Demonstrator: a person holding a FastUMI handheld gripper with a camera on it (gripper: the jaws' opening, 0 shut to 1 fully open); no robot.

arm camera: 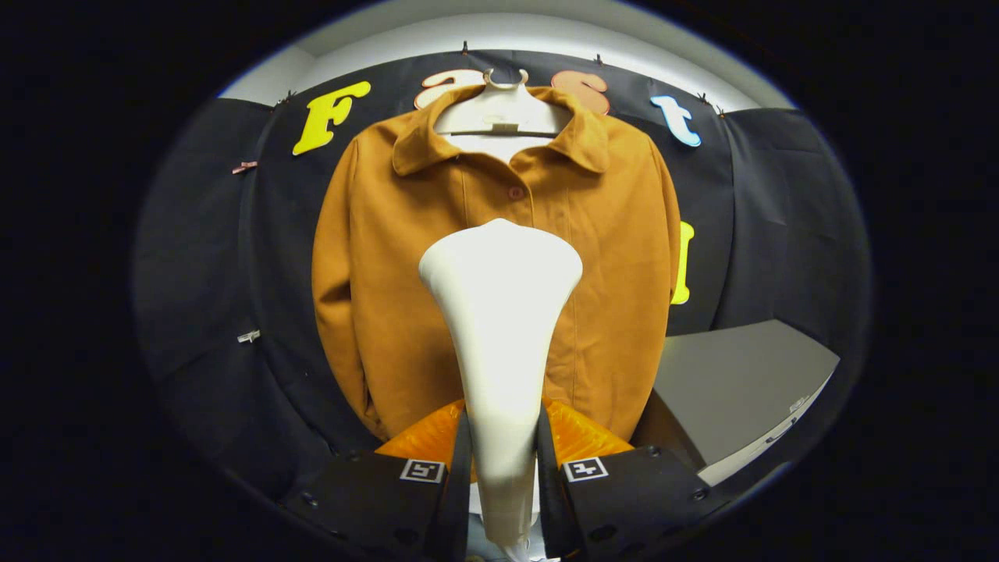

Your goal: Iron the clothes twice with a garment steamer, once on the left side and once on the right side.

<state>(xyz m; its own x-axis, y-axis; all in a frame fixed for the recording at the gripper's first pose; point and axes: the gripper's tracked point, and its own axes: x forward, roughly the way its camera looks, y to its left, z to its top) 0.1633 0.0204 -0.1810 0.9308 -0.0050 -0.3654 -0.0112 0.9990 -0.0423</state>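
Observation:
A white garment steamer (499, 336) stands upright between my two fingers, and my gripper (502, 468) is shut on its narrow handle. Its wide head rises in front of the middle of an orange-brown collared jacket (390, 297). The jacket hangs buttoned on a white hanger (503, 109) against the black wall, facing me. The steamer head covers the lower button line; whether it touches the cloth I cannot tell. An orange translucent part (581, 441) of the steamer shows behind the fingers, low down.
A grey box-like unit (741, 382) stands to the right of the jacket's hem. Black cloth (203, 257) hangs on both sides of the jacket, with small clips pinned to it on the left.

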